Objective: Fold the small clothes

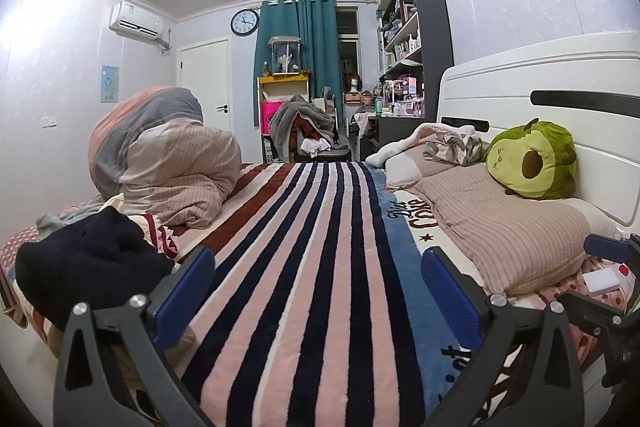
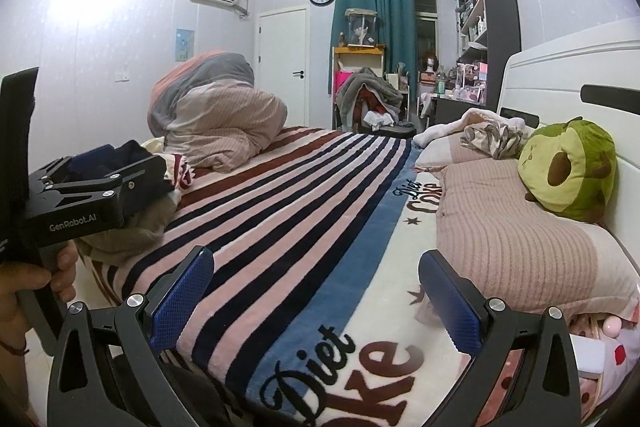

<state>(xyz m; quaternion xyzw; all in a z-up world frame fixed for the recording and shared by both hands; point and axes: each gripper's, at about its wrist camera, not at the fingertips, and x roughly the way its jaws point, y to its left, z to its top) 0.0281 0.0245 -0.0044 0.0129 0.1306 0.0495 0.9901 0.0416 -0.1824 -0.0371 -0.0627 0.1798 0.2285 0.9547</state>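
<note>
Wide-spread blue-padded left claw [image 1: 318, 291] over plush striped blanket [image 1: 304, 247]

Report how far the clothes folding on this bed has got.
Nothing looks done: no folded garment shows on the striped blanket. Nothing is in hand either: the left gripper and right gripper both hover over the blanket with jaws open and empty. Everything is left: the dark garment and the other clothes lie in a crumpled heap at the bed's left edge, beside the bundled duvet.
</note>
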